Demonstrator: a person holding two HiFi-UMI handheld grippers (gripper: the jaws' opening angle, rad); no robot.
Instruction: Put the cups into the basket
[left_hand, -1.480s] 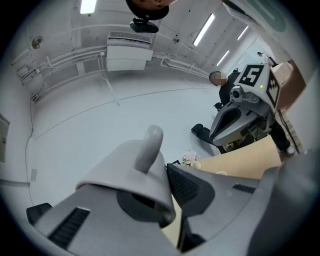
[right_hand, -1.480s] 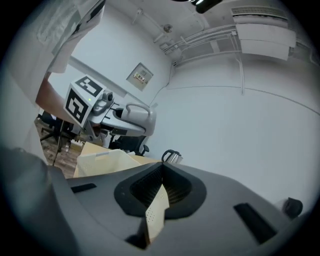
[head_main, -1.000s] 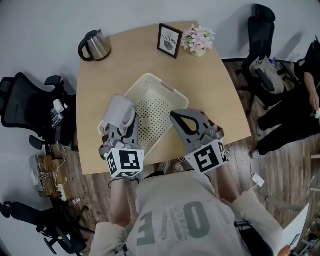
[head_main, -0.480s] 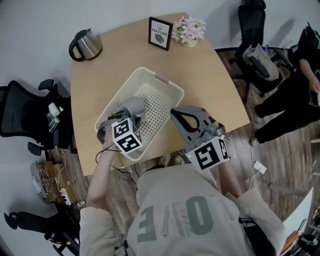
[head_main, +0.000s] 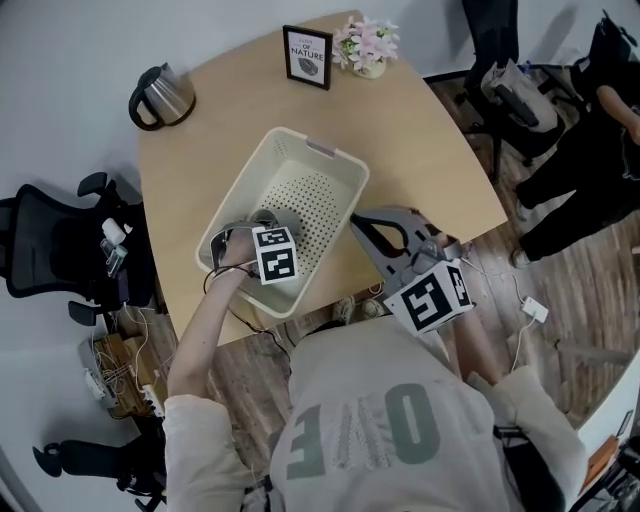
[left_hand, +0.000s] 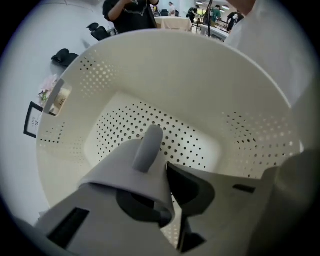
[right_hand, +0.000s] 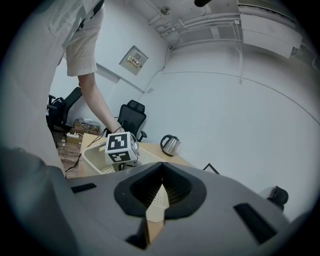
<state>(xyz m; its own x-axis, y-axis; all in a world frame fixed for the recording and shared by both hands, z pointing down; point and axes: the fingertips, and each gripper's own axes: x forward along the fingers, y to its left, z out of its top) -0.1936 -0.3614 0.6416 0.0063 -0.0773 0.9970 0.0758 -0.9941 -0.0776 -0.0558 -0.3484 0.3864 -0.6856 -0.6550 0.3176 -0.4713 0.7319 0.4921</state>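
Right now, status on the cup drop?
Left tool shut on grey cup, down inside basket, cup not released. Right tool shut, empty, beside basket. Nothing in the way.

Left tool (left_hand: 166, 175) jaw tip behind cup (left_hand: 131, 167)

Person is wearing a pale beige short-sleeved T-shirt (head_main: 370, 400) carrying large grey letters. Left gripper (head_main: 258, 228) and right gripper (head_main: 360, 225) are showing grey shells, each bearing a white cube (head_main: 430, 297) with black square markers.
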